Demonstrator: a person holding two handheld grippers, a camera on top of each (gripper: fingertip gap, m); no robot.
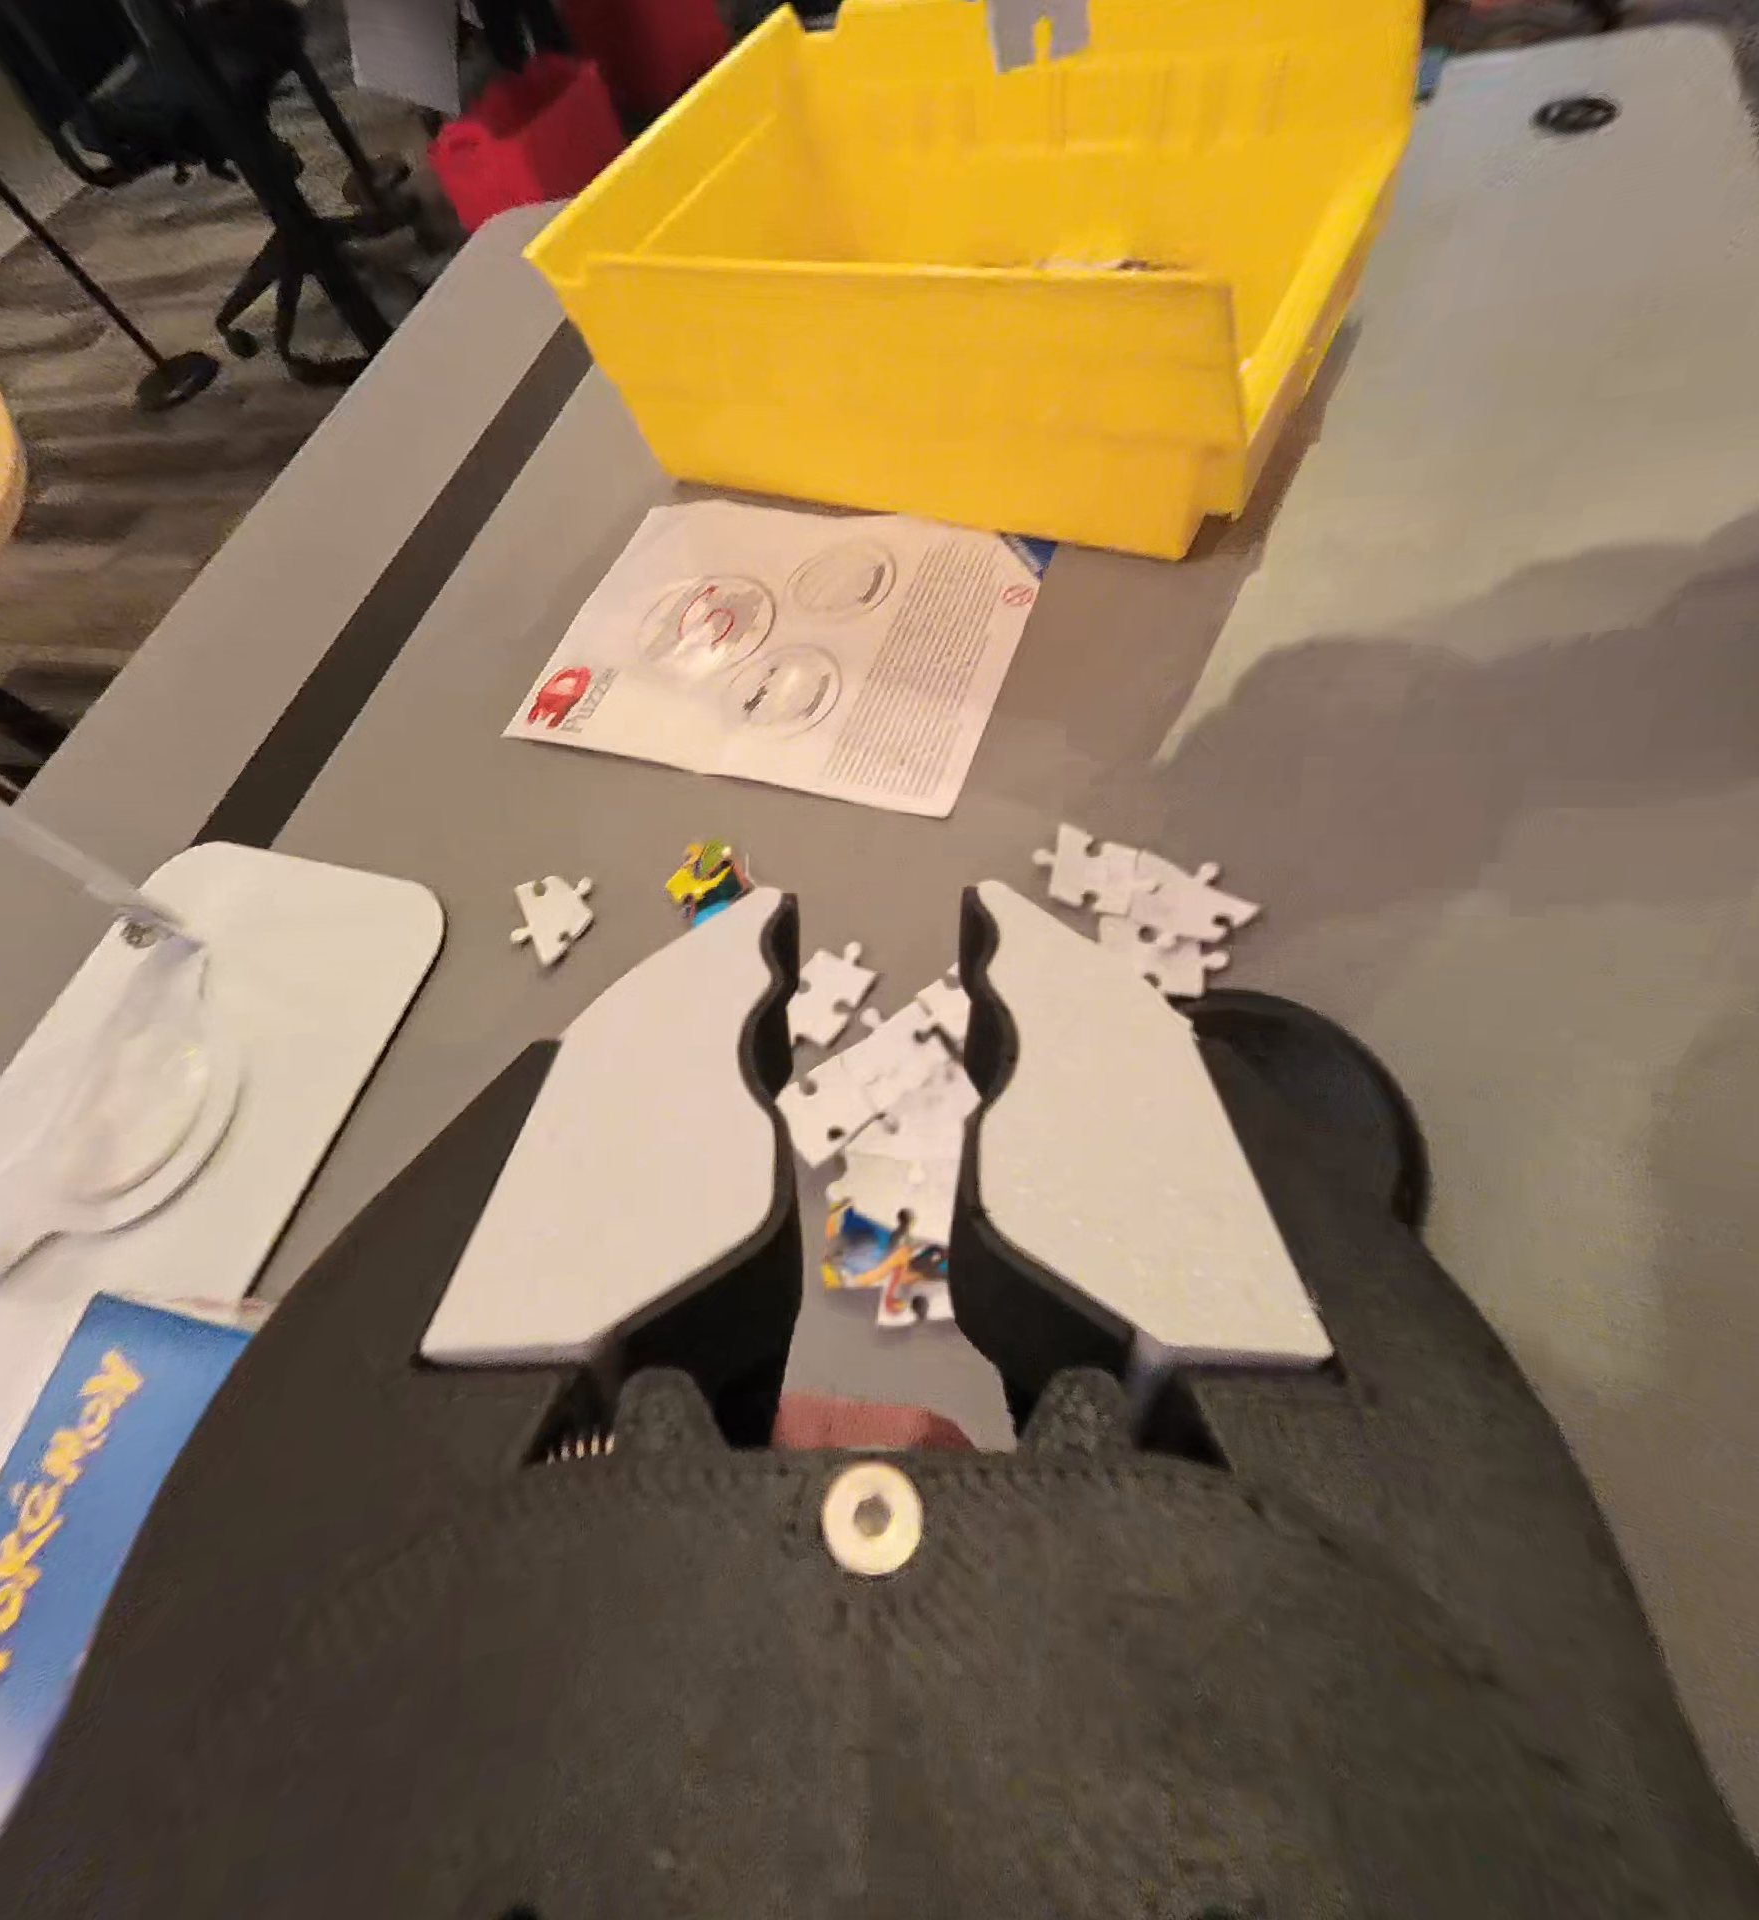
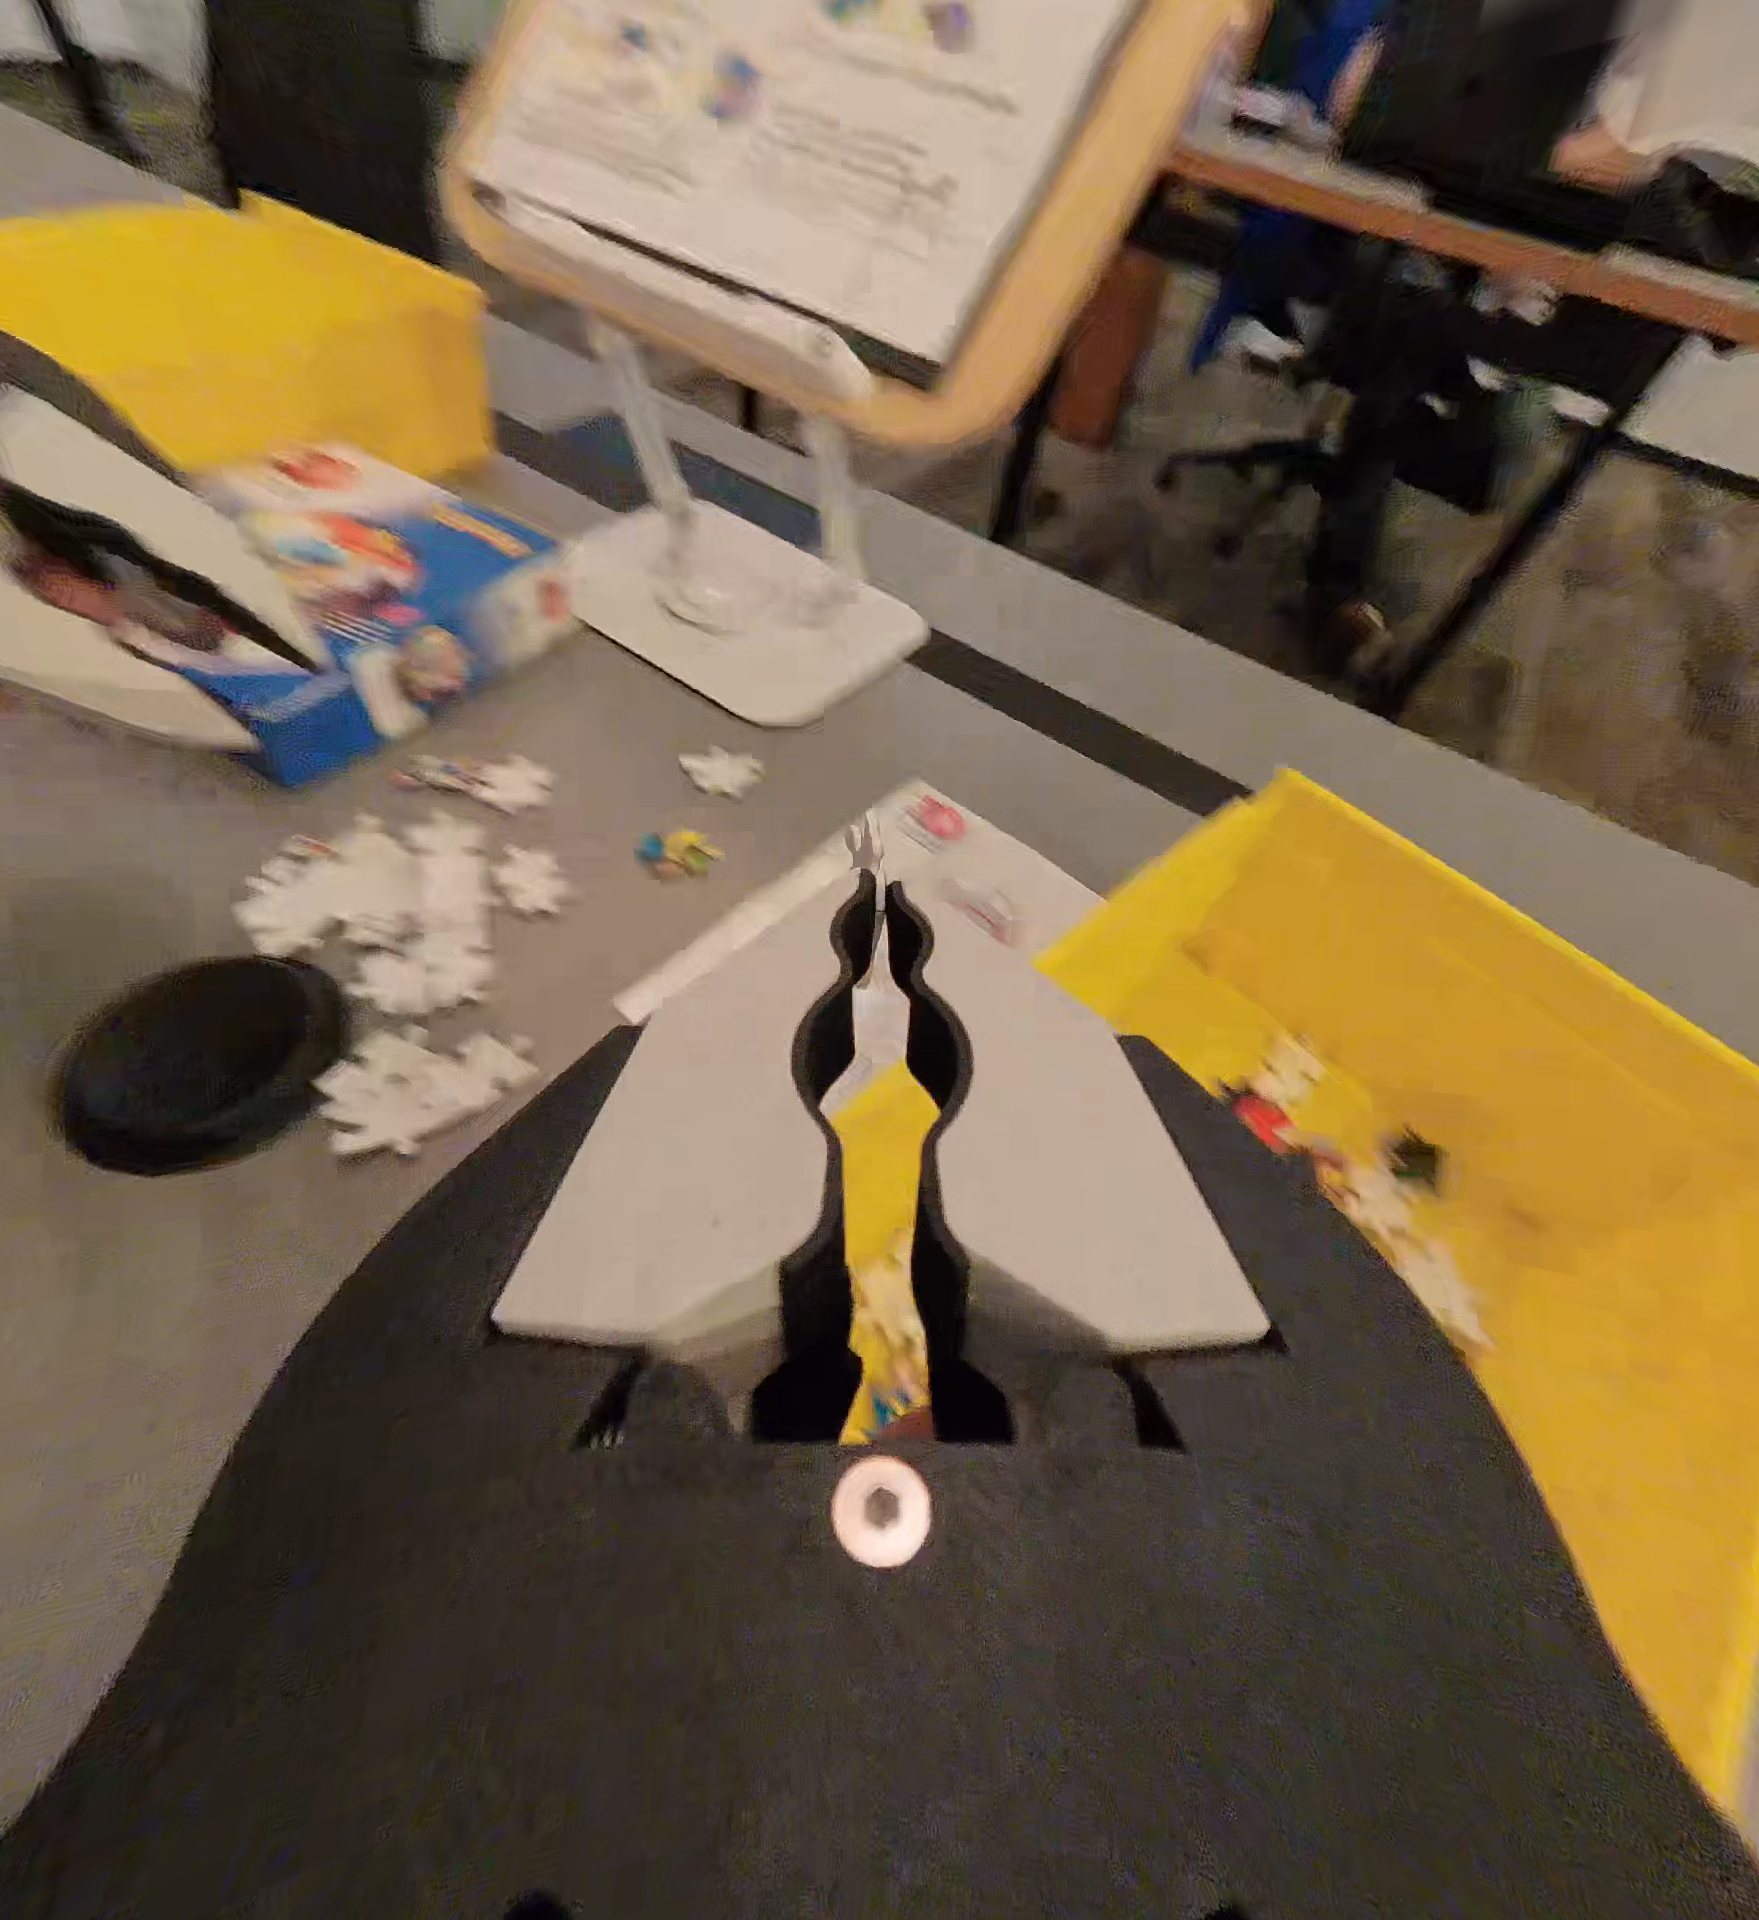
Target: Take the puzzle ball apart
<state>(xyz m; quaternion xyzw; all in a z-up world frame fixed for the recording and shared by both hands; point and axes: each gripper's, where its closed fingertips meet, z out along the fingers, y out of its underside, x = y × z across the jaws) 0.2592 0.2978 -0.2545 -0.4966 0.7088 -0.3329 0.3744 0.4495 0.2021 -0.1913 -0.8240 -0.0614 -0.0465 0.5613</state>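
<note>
Loose puzzle pieces (image 1: 885, 1091) lie on the grey table, mostly white side up, a few coloured (image 1: 880, 1262). No whole ball shows. My left gripper (image 1: 877, 902) is open and empty, hovering over this pile. My right gripper (image 2: 880, 883) is shut on a thin white puzzle piece (image 2: 868, 836) seen edge-on at its tips, above the near corner of the yellow bin (image 2: 1633, 1403). Several pieces (image 2: 1374, 1195) lie inside that bin. The pile (image 2: 397, 925) and my left gripper (image 2: 262, 675) also show in the right wrist view.
A black ring stand (image 2: 194, 1070) sits beside the pile (image 1: 1311, 1101). An instruction sheet (image 1: 781, 655) lies before the yellow bin (image 1: 906, 395). A blue puzzle box (image 2: 407, 623), a tablet stand's white base (image 2: 761, 634) and a second yellow bin (image 2: 231, 322) stand at the left. The tips of one gripper are about 20 centimetres away from the tips of the other.
</note>
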